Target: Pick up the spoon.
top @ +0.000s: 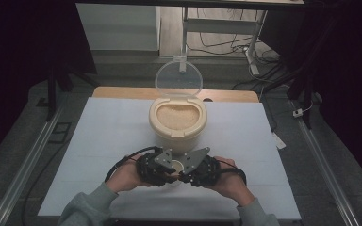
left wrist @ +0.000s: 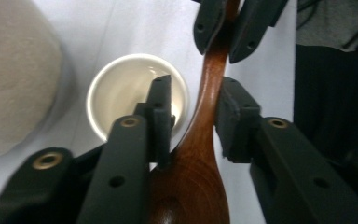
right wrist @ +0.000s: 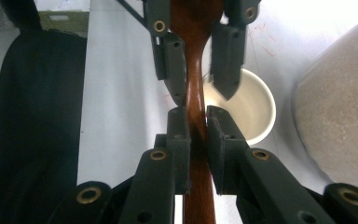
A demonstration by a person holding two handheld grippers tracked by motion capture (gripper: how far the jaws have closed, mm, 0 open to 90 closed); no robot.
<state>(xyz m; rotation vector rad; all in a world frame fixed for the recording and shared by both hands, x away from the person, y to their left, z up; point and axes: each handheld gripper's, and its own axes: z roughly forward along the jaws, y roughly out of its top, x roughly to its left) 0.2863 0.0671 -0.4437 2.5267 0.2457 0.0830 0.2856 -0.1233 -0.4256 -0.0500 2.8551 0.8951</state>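
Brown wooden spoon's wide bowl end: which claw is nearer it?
Left. The left claw straddles the brown wooden spoon at its neck beside the bowl; the right claw clamps the slim handle farther along.

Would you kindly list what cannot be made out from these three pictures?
- Wooden spoon: its wide end leaves the bottom edge of the left gripper view; in the high view the grippers cover it.
- Left gripper: whether both pads press the spoon is unclear.
- White cup: the left gripper view's jaw hides part of its inside.
- Rice container: blurred and edge-cut in both gripper views.
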